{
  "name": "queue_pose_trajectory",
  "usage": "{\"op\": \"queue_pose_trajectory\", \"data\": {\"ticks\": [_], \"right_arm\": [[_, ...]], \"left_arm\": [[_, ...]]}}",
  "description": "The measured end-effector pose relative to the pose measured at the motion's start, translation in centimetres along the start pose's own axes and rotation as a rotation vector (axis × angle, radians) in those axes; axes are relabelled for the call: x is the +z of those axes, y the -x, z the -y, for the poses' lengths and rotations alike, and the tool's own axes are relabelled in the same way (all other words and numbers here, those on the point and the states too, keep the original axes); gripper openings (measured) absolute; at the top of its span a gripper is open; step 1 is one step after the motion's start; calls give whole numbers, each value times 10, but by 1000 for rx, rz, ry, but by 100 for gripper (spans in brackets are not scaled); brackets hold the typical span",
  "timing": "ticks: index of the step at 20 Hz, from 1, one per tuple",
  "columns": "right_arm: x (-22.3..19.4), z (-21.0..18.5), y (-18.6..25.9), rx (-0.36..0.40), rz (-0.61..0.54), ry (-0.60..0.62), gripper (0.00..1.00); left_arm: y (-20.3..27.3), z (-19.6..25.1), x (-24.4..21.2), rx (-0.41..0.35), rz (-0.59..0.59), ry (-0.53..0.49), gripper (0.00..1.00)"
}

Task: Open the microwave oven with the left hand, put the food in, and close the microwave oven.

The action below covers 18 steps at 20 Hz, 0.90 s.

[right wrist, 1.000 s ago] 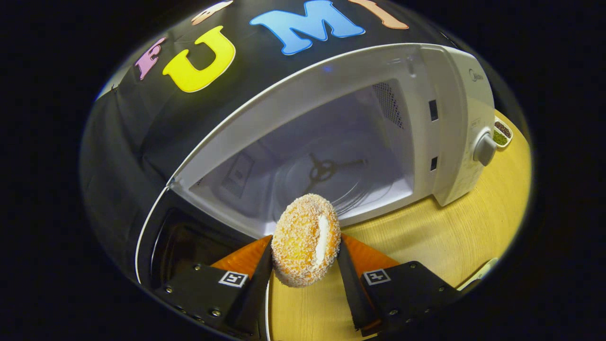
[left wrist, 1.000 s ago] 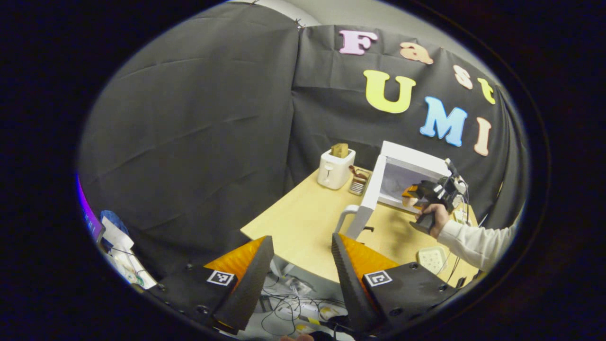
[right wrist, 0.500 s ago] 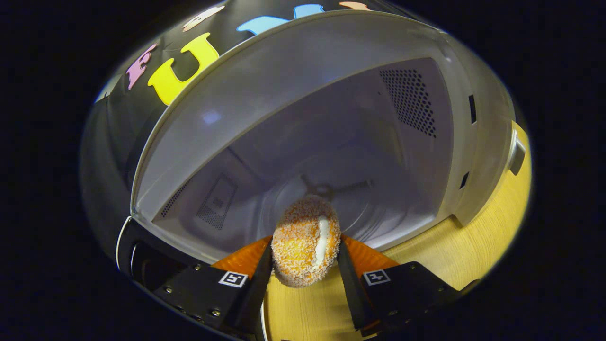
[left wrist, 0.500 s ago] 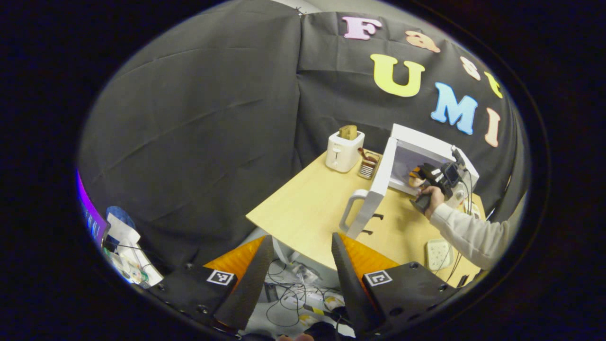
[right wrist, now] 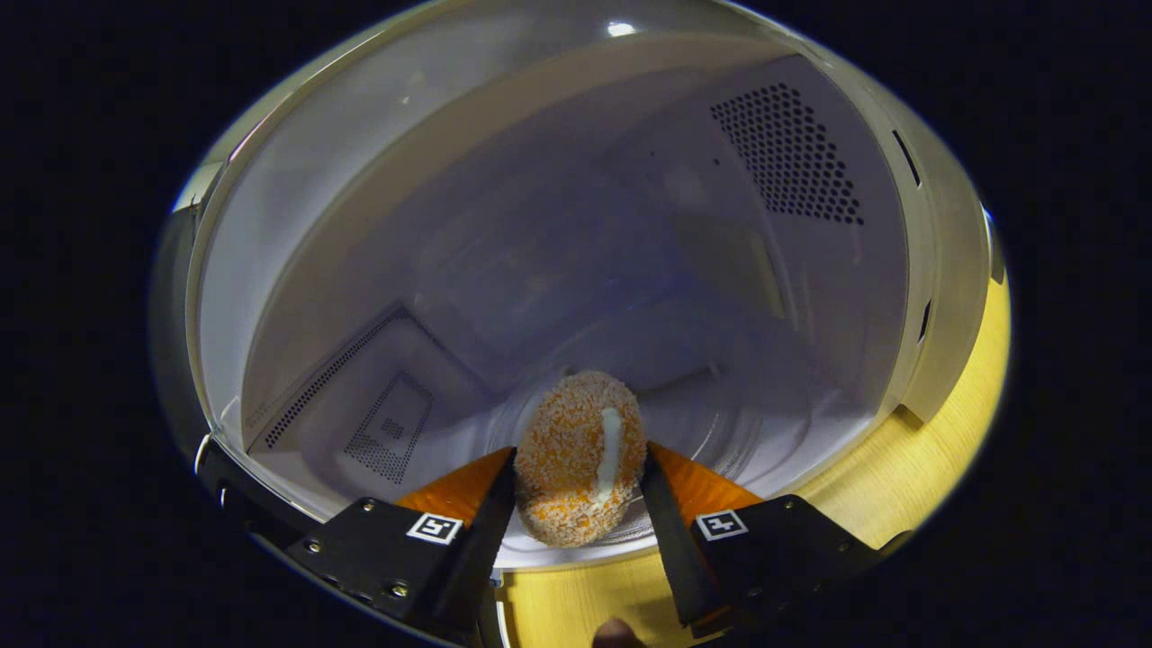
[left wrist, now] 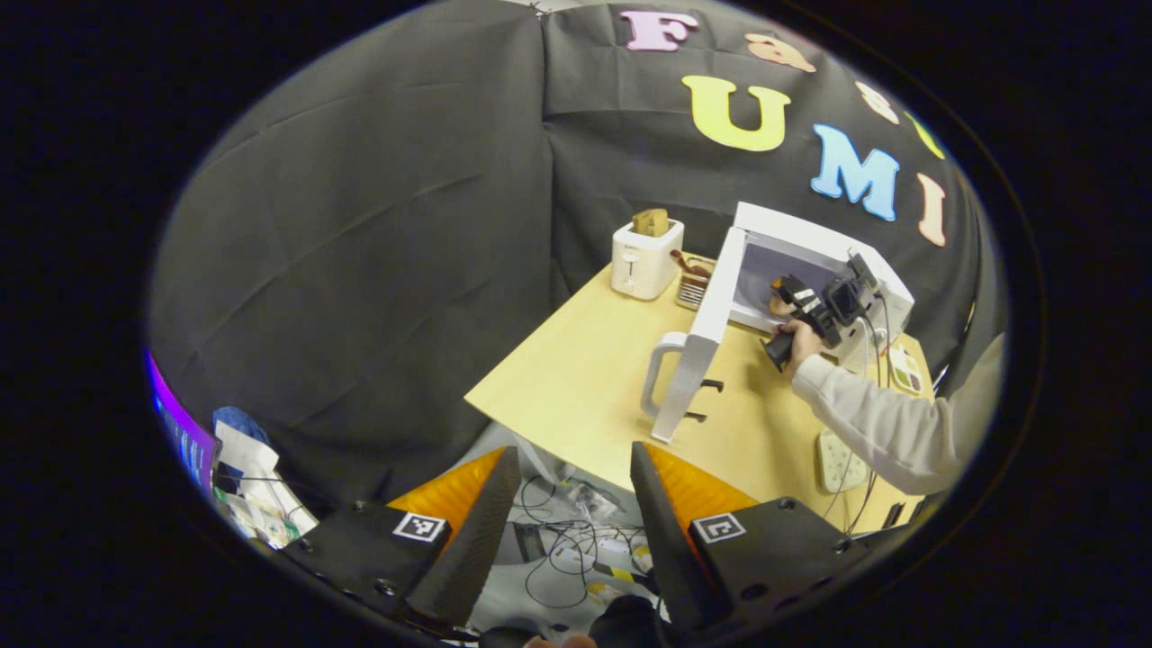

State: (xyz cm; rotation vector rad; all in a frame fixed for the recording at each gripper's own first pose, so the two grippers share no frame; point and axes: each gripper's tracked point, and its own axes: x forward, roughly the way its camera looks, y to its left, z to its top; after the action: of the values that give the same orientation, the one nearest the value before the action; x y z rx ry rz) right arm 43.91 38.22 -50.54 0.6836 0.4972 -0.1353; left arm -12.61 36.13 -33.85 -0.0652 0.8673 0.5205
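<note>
Inside the mouth of the microwave point(right wrist: 558, 225), the right gripper point(right wrist: 576, 490) is clenched on the food, a round crumb-coated bun point(right wrist: 580, 459) with a white cream stripe down its face. Both dark fingers point(right wrist: 490, 513) press against its sides, and it stands on edge between them. The bun sits over the front of the glass turntable point(right wrist: 720, 423); whether it touches the glass I cannot tell. Perforated vents show on the oven's left and right inner walls. A strip of yellow wooden table point(right wrist: 900, 486) shows below the oven's front sill.

From the left gripper view, the microwave point(left wrist: 810, 261) stands at the far right part of the table point(left wrist: 585, 387), and its door point(left wrist: 697, 351) is swung wide open toward the table's near edge, white handle facing outward. A hand point(left wrist: 796, 340) in a light sleeve point(left wrist: 877, 423) holds the right gripper point(left wrist: 783, 292) into the oven opening. A white toaster point(left wrist: 645, 259) with bread in its slot sits at the table's far corner, with a small rack point(left wrist: 691, 283) between it and the microwave. A white pad point(left wrist: 837, 459) lies near the table's right front edge.

The left gripper point(left wrist: 567, 531) is released, its jaws spread with nothing between them, well back from the table's near corner and above a tangle of cables point(left wrist: 576, 558) on the floor.
</note>
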Motion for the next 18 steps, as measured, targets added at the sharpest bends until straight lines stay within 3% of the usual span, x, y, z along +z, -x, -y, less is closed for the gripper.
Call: {"op": "queue_pose_trajectory", "data": {"ticks": [1, 2, 6, 10, 11, 15, 18], "right_arm": [[0, 1, -1, -2, 10, 9, 79], [2, 2, -1, -7, 16, 18, 79], [10, 11, -3, -54, 75, 4, 79], [12, 8, 5, -32, 95, 92, 81], [11, 14, 2, -50, 89, 104, 99], [10, 16, 11, -41, 44, 112, 98], [-3, 5, 44, 39, -48, 113, 98]], "left_arm": [[0, 2, 0, -1, 2, -1, 79], [1, 2, 0, 0, 4, 1, 89], [1, -1, -2, 8, 14, 32, 87], [3, -4, -6, 10, 17, 55, 87], [2, -4, -5, 8, 18, 56, 80], [3, -2, -4, -1, 33, 74, 85], [0, -4, 1, -13, 68, 83, 87]]}}
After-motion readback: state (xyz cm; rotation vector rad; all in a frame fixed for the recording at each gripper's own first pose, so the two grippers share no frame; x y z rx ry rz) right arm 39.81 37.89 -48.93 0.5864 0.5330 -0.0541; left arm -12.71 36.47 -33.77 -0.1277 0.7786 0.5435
